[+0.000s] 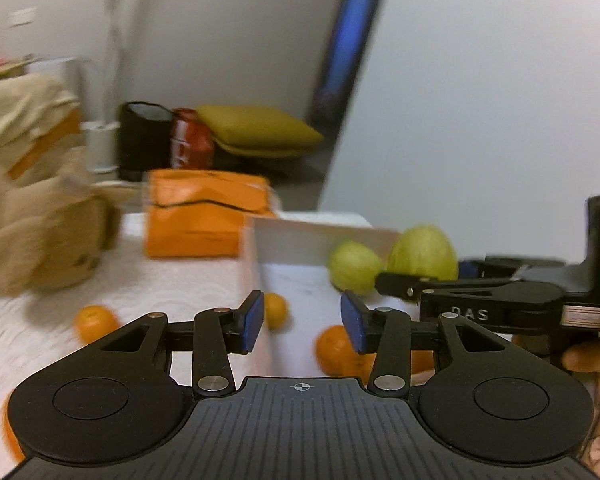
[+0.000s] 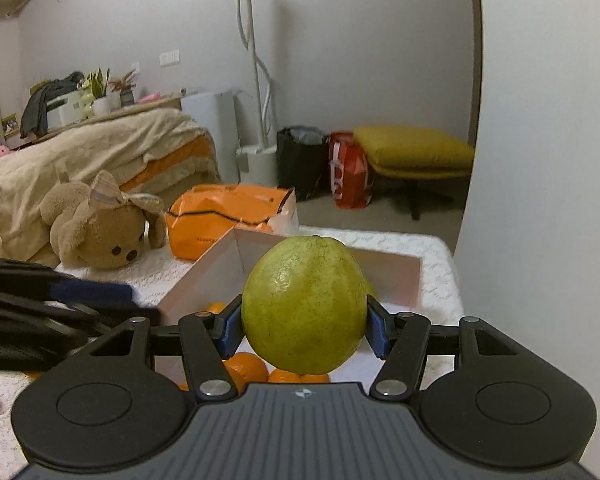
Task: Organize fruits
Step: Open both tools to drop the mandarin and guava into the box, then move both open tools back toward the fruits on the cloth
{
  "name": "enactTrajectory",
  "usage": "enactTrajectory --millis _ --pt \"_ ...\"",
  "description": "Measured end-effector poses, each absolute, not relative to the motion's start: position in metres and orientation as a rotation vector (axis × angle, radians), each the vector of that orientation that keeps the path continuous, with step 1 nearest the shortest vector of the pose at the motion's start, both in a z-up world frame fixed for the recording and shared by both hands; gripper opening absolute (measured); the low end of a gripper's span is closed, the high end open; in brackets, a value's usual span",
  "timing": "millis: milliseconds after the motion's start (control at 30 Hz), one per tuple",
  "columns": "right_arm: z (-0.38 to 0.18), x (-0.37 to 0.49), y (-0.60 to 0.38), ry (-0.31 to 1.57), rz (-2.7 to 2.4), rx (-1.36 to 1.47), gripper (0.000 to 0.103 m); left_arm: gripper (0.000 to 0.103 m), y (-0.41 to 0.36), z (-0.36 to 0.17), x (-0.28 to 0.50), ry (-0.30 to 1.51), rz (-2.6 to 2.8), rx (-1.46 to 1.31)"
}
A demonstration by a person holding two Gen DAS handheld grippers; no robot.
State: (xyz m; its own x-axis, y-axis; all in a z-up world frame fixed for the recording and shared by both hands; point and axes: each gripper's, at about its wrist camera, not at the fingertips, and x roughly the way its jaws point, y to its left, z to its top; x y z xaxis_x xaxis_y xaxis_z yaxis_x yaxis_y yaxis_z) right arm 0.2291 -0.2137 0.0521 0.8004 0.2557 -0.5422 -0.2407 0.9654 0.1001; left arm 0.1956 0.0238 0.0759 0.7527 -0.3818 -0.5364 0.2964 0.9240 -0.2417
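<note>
Your right gripper grips a large green guava squarely between its 2 blue pads, 1 pad pressed to each side of the fruit at about mid-height, the guava bulging above and below the fingers. You hold it above the near part of a white box that sits on the white textured cover. In the box beneath the guava lie mandarins, close to the near wall.

Your left gripper hangs with its fingers apart at a medium gap and nothing between them, over the left wall of the white box. Through that gap you see a mandarin just beyond the left pad and a second mandarin by the right pad. A second guava rests in the box near its far wall, just left of the held one. 1 loose mandarin lies on the cover left of the box.

A teddy bear and an orange bag lie beyond the box to the left.
</note>
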Motion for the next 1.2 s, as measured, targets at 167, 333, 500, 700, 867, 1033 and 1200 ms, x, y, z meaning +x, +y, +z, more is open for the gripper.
enactTrajectory --millis 167,333,500,700,867,1033,1200 --pt "0.042 0.268 -0.194 0.73 0.291 0.04 0.059 0.046 0.067 0.073 0.175 0.586 -0.271 -0.233" --pt "0.023 0.3 -0.178 0.903 0.279 0.081 0.06 0.047 0.111 0.069 0.156 0.563 -0.117 -0.246" --pt "0.025 0.3 -0.172 0.871 0.223 0.052 0.06 0.046 0.152 0.06 0.147 0.574 -0.009 -0.31" --pt "0.061 0.275 -0.159 0.68 0.187 -0.04 0.067 0.046 0.172 0.053 0.14 0.575 0.017 -0.334" --pt "0.076 0.259 -0.128 0.648 0.322 -0.039 0.07 0.047 0.183 0.045 0.124 0.588 0.014 -0.326" --pt "0.073 0.255 -0.084 0.762 0.519 -0.013 0.07 0.047 0.204 0.036 0.112 0.602 0.037 -0.324" --pt "0.07 0.248 -0.03 0.764 0.568 -0.108 0.07 0.047 0.22 0.024 0.101 0.637 0.014 -0.33"
